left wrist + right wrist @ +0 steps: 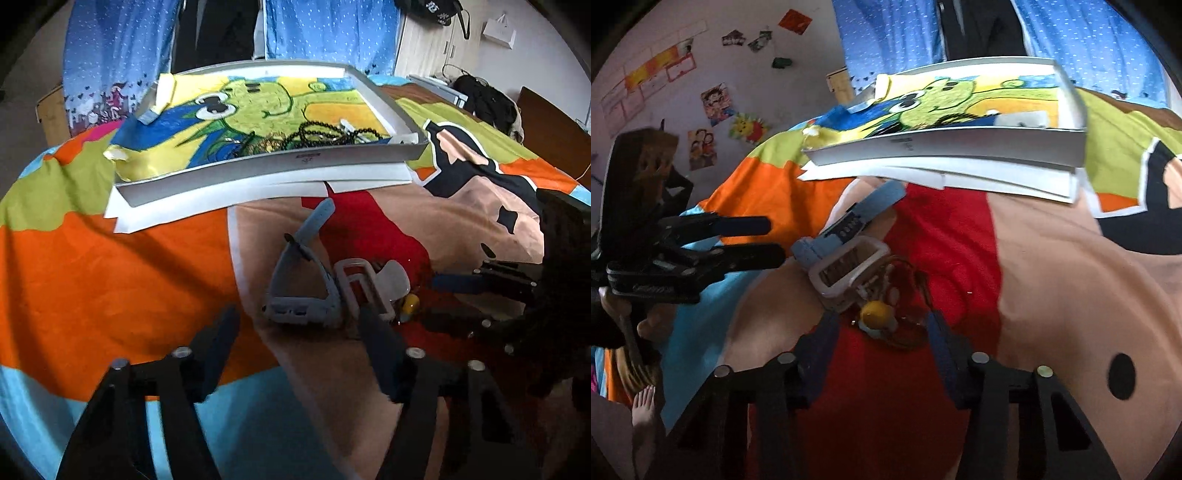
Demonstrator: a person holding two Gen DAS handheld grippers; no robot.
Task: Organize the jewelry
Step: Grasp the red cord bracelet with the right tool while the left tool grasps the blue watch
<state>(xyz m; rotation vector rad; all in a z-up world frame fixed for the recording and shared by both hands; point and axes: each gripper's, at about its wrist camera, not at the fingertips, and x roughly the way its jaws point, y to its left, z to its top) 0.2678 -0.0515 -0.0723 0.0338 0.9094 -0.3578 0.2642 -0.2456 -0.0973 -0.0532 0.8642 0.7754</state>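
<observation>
A grey-blue watch [301, 280] lies on the colourful bedspread, with a pale hair claw clip [364, 284] and a small yellow charm [410, 304] beside it. My left gripper [299, 325] is open just before the watch. My right gripper [882, 332] is open around the yellow charm [875, 314] and a thin brown cord; the clip [849, 271] and watch [846, 229] lie just beyond. The white tray [273, 166] at the back holds black bead strands [325, 133] on a cartoon cloth.
White sheets [229, 203] stick out from under the tray. Each gripper shows in the other's view: the right [454, 295] at the right side, the left [772, 240] at the left. Blue curtains [118, 48] hang behind the bed. A bare foot [646, 410] is at lower left.
</observation>
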